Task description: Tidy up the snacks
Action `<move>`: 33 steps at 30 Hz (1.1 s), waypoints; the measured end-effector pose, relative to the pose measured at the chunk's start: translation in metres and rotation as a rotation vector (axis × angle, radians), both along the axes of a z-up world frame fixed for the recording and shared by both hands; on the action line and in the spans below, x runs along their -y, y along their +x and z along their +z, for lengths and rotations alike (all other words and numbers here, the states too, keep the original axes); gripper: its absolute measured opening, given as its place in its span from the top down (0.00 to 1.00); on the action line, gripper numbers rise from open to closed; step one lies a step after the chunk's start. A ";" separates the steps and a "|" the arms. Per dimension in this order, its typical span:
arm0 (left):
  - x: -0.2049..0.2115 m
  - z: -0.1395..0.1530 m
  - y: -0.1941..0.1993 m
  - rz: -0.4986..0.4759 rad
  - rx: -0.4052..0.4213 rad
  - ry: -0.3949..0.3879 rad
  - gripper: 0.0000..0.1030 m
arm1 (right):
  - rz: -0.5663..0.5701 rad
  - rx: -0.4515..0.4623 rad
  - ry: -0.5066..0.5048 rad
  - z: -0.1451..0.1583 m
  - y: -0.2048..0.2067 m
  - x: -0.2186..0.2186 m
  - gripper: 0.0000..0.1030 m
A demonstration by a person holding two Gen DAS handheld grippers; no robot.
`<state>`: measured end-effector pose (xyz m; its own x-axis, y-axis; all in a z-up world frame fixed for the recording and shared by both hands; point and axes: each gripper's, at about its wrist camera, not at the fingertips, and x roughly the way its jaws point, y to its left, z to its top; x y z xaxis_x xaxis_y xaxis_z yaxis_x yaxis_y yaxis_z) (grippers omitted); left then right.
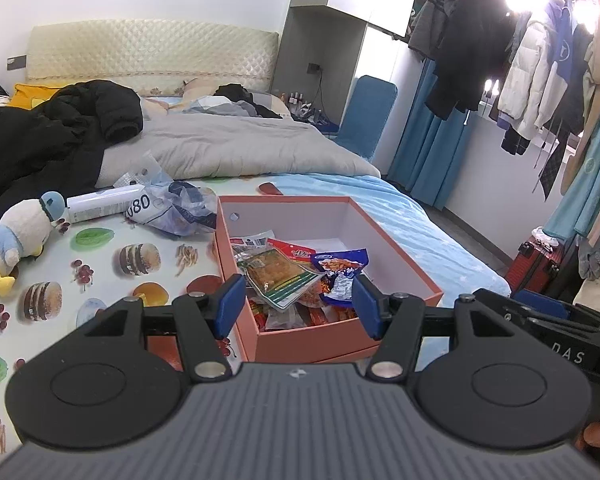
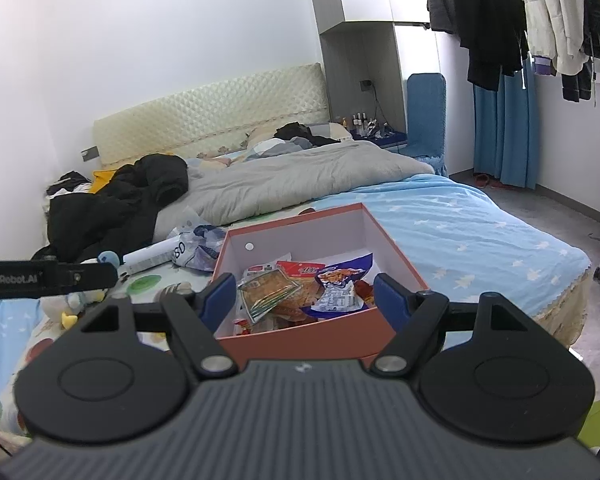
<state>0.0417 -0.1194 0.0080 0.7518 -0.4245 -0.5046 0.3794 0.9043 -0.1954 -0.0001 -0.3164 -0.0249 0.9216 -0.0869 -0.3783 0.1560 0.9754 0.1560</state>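
An open orange box (image 1: 400, 254) with a white inside sits on the bed and holds several snack packets: a clear green-edged packet (image 1: 278, 274), a blue packet (image 1: 340, 266) and red ones (image 1: 296, 254). My left gripper (image 1: 298, 304) is open and empty, hovering over the box's near end. In the right wrist view the same box (image 2: 296, 340) shows with the green-edged packet (image 2: 266, 292) and the blue packet (image 2: 338, 280). My right gripper (image 2: 304, 296) is open and empty above the box's near wall.
A plush duck (image 1: 16, 240), a white tube (image 1: 100, 204) and a crumpled plastic bag (image 1: 172, 208) lie left of the box on a food-print cloth (image 1: 100, 280). A grey duvet (image 1: 236, 148) and a black jacket (image 1: 60, 124) lie behind. Clothes rack (image 1: 540, 60) and red suitcase (image 1: 540, 264) stand right.
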 end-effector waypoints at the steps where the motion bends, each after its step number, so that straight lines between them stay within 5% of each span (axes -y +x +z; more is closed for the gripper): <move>1: 0.000 -0.001 0.000 0.000 -0.002 0.001 0.38 | 0.002 -0.002 0.000 0.000 0.000 -0.001 0.25; 28: -0.007 -0.001 0.003 0.012 -0.005 0.003 0.37 | -0.021 0.002 -0.007 -0.001 0.000 0.000 0.25; 30: -0.008 0.000 0.004 0.017 -0.006 0.003 0.18 | -0.022 0.002 -0.006 -0.001 0.000 0.000 0.25; 33: -0.008 0.000 0.005 0.013 0.004 0.014 0.10 | -0.016 0.007 -0.014 -0.001 -0.001 0.000 0.25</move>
<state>0.0464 -0.1115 0.0082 0.7593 -0.4077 -0.5072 0.3683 0.9118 -0.1815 -0.0007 -0.3161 -0.0256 0.9227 -0.1068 -0.3704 0.1705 0.9748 0.1437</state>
